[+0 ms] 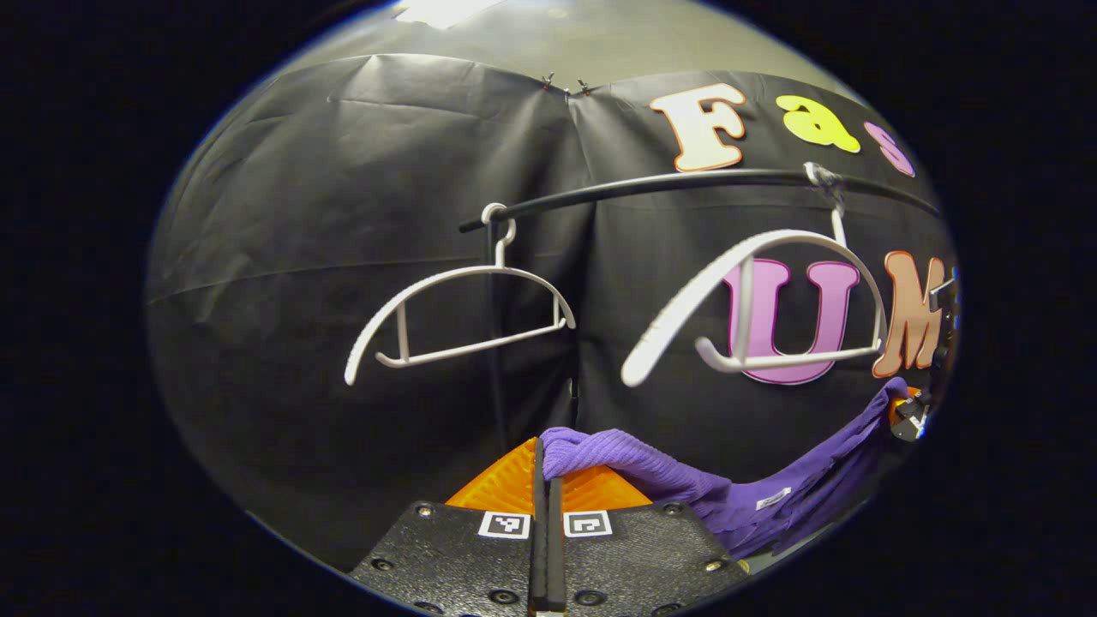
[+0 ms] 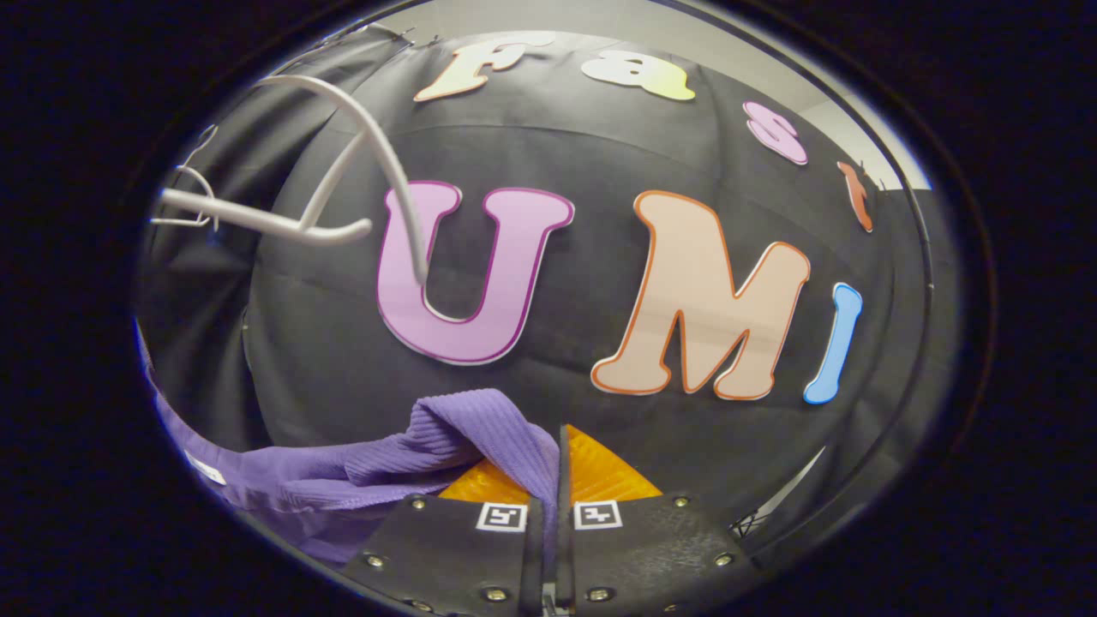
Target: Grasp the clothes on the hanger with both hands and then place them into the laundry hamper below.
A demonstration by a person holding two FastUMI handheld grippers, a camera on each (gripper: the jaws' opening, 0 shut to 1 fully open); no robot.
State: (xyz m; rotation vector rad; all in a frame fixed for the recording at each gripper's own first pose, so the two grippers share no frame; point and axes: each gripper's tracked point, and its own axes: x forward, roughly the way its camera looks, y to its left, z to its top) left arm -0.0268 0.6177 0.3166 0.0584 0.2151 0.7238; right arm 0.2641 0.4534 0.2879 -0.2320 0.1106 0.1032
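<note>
A purple ribbed garment (image 1: 754, 497) hangs stretched between my two grippers, off the hangers. In the left gripper view, my left gripper (image 1: 546, 470) is shut on one bunched end of the garment, and the cloth sags rightward to the right gripper (image 1: 907, 418) at the far right edge. In the right gripper view, my right gripper (image 2: 561, 471) is shut on the other end of the garment (image 2: 480, 420), which trails off to the lower left. Above the cloth a bare white hanger (image 1: 797, 358) hangs from the black rail (image 1: 668, 182). The same hanger (image 2: 257, 221) is at the upper left in the right gripper view.
A second bare white hanger (image 1: 463, 272) hangs near the rail's left end. The black cloth wall is close behind the rail. A bit of mesh (image 2: 747, 521) shows low at the right in the right gripper view.
</note>
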